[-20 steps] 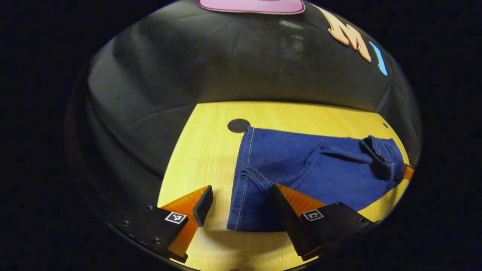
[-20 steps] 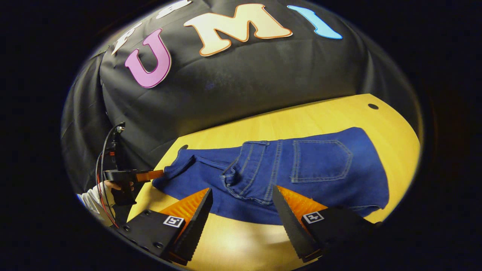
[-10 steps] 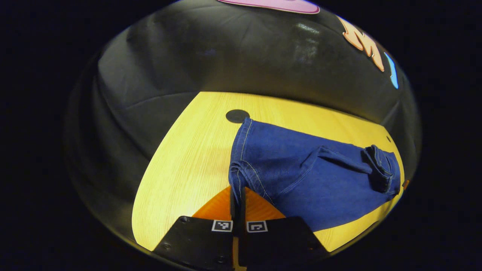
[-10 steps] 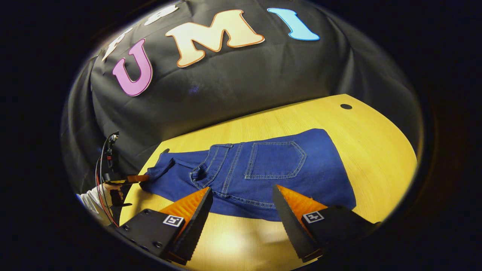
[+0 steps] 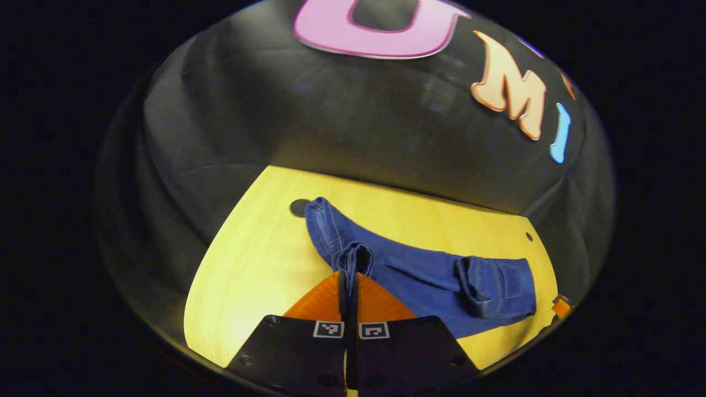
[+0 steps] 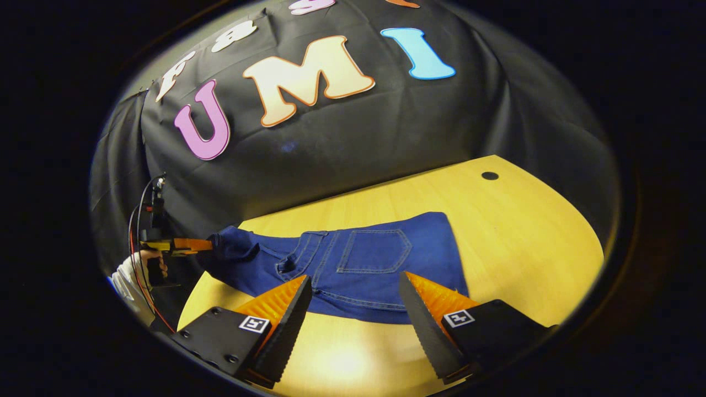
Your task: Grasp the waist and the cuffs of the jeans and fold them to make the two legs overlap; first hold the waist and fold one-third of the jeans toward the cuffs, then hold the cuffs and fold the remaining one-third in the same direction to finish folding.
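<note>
Now the left gripper [image 5: 349, 273] has its jaws clenched on the cuff end [image 5: 356, 256] of the jeans [image 5: 430, 275], lifting that end off the yellow worktop [image 5: 248, 275] while the waist part lies flat. Nearer the waist, the right gripper [image 6: 353, 309] hovers with jaws released, just short of the back pocket [image 6: 375, 251].

Likely a recording booth: black cloth wall [image 6: 342, 138] behind a bare yellow wooden table [image 6: 524, 231].
</note>
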The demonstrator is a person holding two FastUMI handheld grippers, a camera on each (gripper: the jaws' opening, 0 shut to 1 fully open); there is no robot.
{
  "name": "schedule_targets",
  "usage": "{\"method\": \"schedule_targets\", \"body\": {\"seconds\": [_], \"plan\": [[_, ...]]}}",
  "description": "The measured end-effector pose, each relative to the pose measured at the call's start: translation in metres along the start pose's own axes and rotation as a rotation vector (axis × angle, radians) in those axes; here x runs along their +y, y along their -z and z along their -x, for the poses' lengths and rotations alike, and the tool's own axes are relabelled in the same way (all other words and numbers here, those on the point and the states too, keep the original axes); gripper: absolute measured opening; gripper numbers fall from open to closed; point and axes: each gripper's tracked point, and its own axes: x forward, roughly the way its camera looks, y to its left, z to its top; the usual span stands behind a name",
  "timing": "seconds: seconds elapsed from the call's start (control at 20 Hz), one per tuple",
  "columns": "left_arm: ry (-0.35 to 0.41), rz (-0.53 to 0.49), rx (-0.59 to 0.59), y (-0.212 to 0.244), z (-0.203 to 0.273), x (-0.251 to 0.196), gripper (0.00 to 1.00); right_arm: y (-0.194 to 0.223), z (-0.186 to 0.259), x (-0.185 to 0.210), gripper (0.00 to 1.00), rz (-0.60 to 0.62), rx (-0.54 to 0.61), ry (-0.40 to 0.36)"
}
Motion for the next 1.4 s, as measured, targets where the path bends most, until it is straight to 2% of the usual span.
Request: {"method": "schedule_targets", "body": {"seconds": [0.05, 0.1, 0.3, 0.6, 0.95, 1.1, 1.4], "plan": [[0.013, -0.021, -0.014, -0.009, 0.008, -0.018, 0.00, 0.001, 0.006, -0.006, 0.94, -0.010, 0.004, -0.002], [0.029, -0.038, -0.023, -0.015, 0.011, -0.034, 0.00, 0.003, 0.009, -0.014, 0.98, -0.018, 0.011, 0.001], [0.107, -0.072, -0.062, -0.030, 0.014, -0.109, 0.00, 0.000, 0.032, -0.039, 0.98, -0.035, 0.007, 0.004], [0.188, -0.135, -0.050, -0.023, 0.007, -0.209, 0.00, -0.004, 0.065, -0.082, 0.98, -0.033, 0.001, 0.017], [0.267, -0.200, -0.009, 0.002, -0.014, -0.309, 0.00, -0.001, 0.097, -0.131, 0.98, -0.051, 0.009, 0.043], [0.346, -0.209, -0.008, 0.015, -0.019, -0.358, 0.00, -0.001, 0.106, -0.152, 0.98, -0.043, 0.012, 0.056], [0.370, -0.236, 0.044, 0.072, -0.025, -0.411, 0.00, -0.012, 0.115, -0.174, 0.98, -0.035, 0.005, 0.056]]}}
